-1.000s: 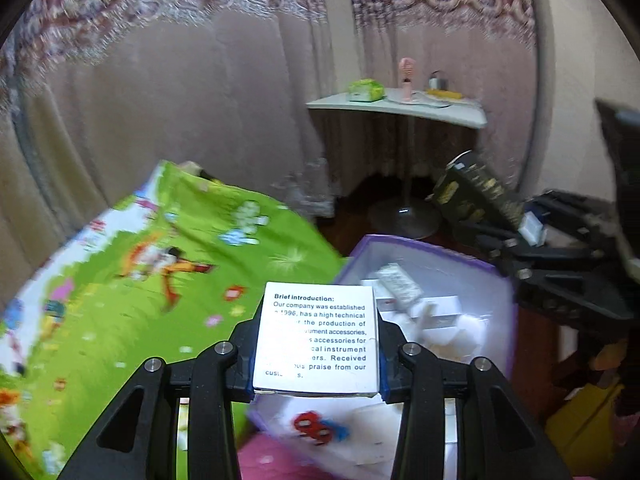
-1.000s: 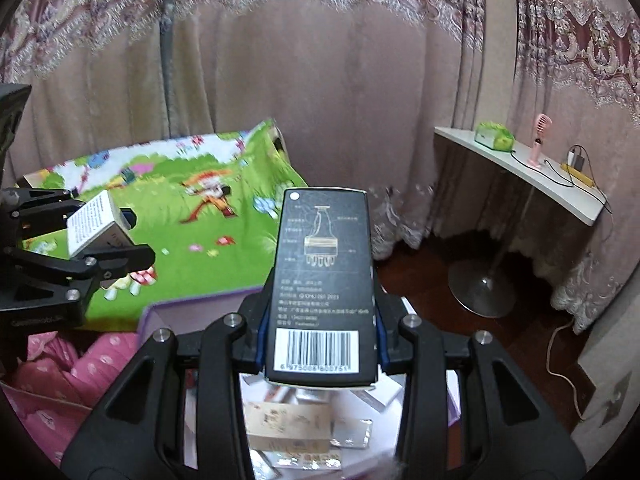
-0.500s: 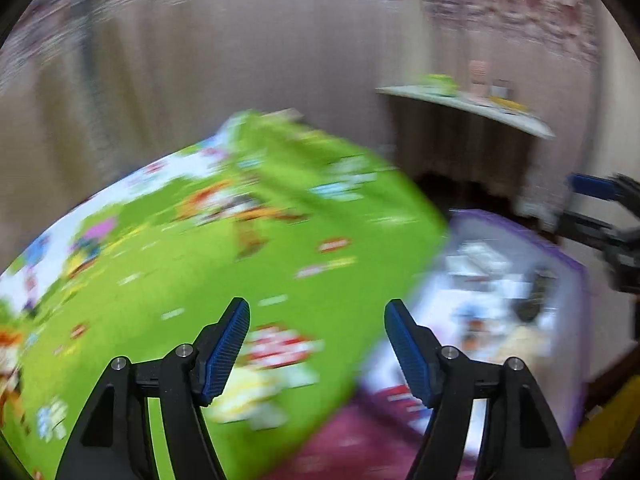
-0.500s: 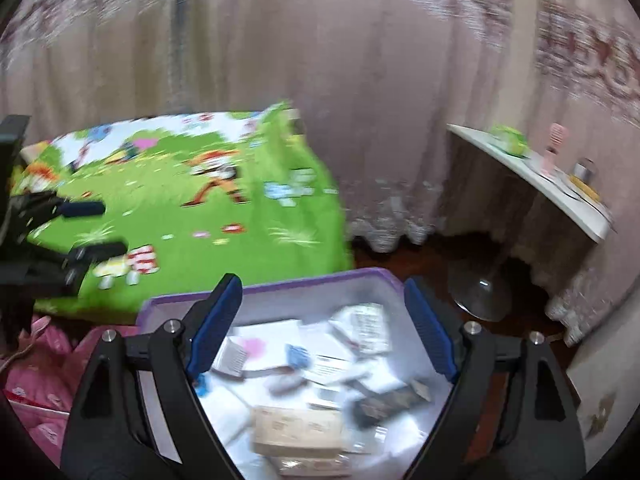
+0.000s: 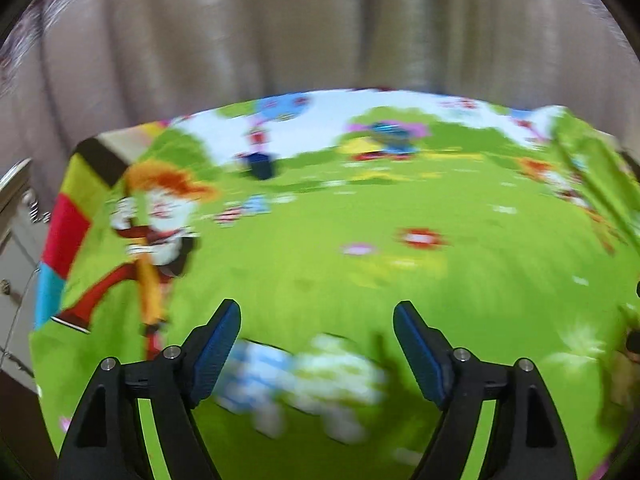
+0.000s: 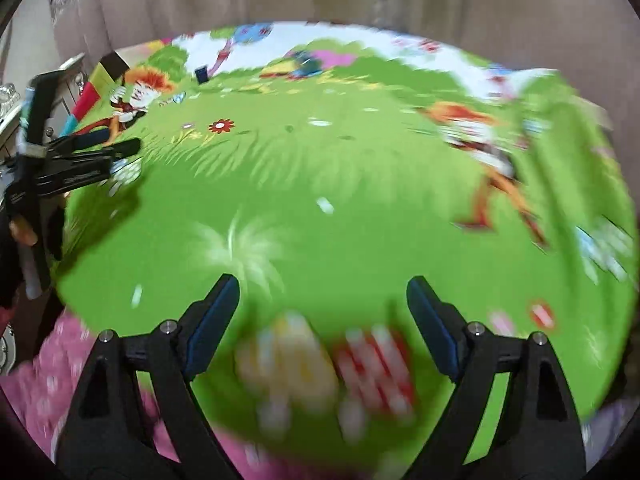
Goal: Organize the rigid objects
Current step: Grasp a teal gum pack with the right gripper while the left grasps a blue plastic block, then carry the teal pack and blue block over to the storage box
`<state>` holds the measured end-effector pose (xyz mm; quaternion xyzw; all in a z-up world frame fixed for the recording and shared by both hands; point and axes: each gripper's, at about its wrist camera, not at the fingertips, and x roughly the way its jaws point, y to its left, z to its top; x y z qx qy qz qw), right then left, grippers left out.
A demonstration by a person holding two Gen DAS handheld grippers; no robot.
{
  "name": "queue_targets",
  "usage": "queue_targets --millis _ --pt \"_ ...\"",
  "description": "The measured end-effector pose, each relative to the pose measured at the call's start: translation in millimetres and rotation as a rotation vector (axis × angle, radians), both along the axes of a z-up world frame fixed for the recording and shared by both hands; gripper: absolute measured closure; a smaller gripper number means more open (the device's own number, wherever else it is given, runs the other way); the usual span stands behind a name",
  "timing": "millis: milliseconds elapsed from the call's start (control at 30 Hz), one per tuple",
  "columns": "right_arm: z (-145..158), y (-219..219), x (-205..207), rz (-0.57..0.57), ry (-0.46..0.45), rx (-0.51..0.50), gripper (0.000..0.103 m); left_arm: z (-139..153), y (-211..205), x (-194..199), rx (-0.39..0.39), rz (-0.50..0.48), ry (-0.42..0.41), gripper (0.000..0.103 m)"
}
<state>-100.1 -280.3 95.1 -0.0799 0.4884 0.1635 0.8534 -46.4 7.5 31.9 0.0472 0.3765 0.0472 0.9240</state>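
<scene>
Left wrist: green cartoon bedspread [image 5: 360, 264], blurred; beige curtain [image 5: 320, 28] behind. Left gripper [image 5: 317, 322] fingers wide apart, holding nothing.

Right wrist: same bedspread [image 6: 340, 184], pink cloth [image 6: 52, 364] at lower left. Right gripper [image 6: 323, 294] spread wide, nothing held. Small dark box [image 6: 201, 73] lies far across bed.

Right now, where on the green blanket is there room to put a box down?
The middle of the blanket looks bare, between the red flower print and the running cartoon figure. A small dark box stands near the far edge, by the clown print. The left gripper hangs over the left edge. Both grippers are open.
</scene>
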Motion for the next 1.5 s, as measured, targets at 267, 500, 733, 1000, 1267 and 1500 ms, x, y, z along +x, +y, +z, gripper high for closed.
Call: queue_targets --millis 267,500,733,1000,1267,1500 --pt "-48.2 74.0 151.0 0.008 0.037 0.029 0.013 -26.7 70.9 32.1 -0.125 0.205 0.137 0.009" --pt "-63.5 122.0 262.5 0.092 0.022 -0.019 0.011 -28.4 74.8 29.4 -0.146 0.249 0.150 0.000" --pt "-76.4 152.0 355.8 0.160 0.035 -0.016 0.009 -28.3 74.8 32.4 -0.151 0.262 0.167 0.000" --pt "-59.1 147.2 297.0 0.305 0.004 0.003 0.067 -26.9 81.2 99.3 -0.183 0.236 0.237 0.000" --pt "-50.3 110.9 216.1 0.245 -0.015 0.029 0.065 -31.6 80.0 239.2 -0.191 0.340 0.197 0.000" --pt "-52.4 114.4 204.5 0.218 -0.036 0.029 0.065 -23.2 66.8 234.8 -0.194 0.237 0.168 0.076"
